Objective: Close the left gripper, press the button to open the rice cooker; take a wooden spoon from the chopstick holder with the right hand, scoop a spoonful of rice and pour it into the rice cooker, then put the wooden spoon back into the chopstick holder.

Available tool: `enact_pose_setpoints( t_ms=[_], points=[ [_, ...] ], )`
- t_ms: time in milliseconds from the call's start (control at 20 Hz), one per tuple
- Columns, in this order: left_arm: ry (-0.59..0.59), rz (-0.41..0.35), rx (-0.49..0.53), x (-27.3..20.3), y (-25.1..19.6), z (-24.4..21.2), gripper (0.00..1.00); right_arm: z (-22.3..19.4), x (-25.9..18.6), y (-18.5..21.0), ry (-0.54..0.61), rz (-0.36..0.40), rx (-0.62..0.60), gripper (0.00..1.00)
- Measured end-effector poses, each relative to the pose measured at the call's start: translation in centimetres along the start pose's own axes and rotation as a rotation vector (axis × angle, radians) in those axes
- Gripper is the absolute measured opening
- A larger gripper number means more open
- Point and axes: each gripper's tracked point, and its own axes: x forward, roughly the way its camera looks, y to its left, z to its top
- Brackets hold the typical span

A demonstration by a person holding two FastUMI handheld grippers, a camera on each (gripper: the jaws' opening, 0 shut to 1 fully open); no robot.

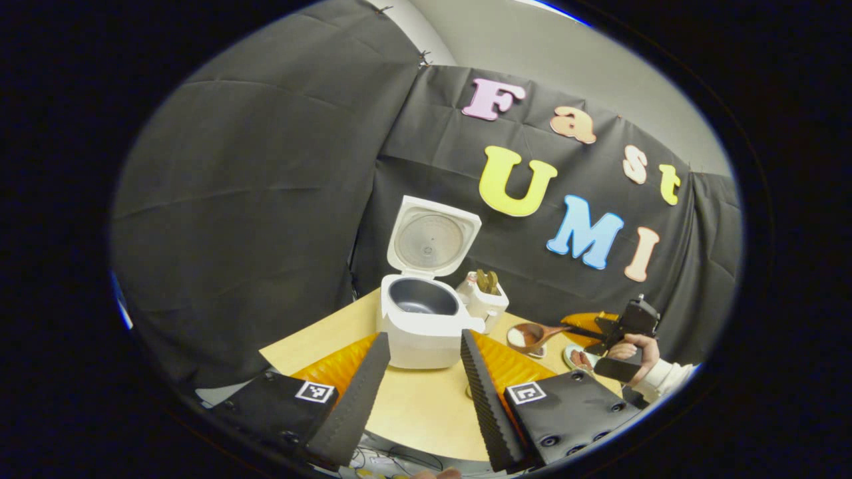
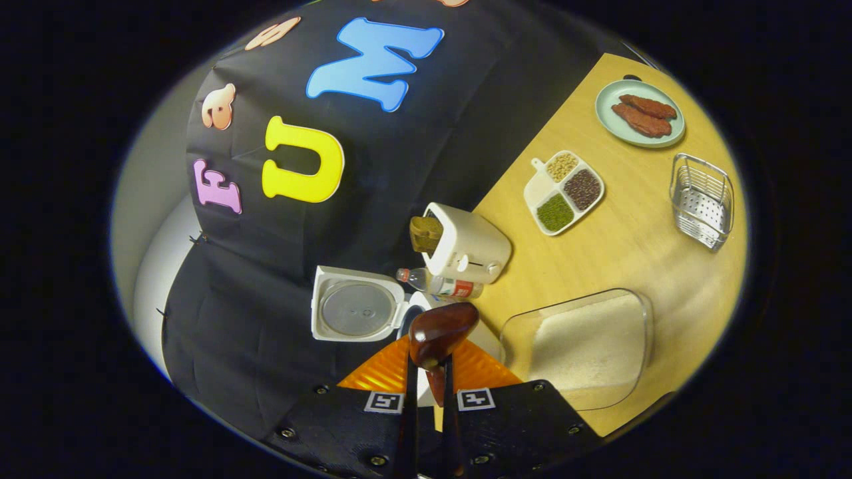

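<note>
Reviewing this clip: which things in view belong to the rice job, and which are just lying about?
Job:
- rice cooker, lid open
- wooden spoon, held in right gripper
- clear tub of rice
- chopstick holder

Lying about:
- plate of meat
- divided tray of beans
- metal basket
- plastic bottle

Left gripper view low, level, facing the open rice cooker (image 1: 422, 313); right gripper view steeply tilted, sharing it (image 2: 359, 305).
</note>
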Motion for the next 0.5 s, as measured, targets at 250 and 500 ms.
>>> enact_pose_setpoints(
  t_ms=[250, 500],
  points=[
    [-0.025, 0.017, 0.004, -0.3, 3.2, 0.5, 0.73, -2.6, 6.8, 6.5, 0.023, 0.019, -0.161, 0.15],
    [-0.043, 0.044, -0.034, -0.7, 7.1, 0.9, 0.79, -5.7, 14.6, 8.7, 0.047, -0.049, -0.397, 0.15]
  ],
)
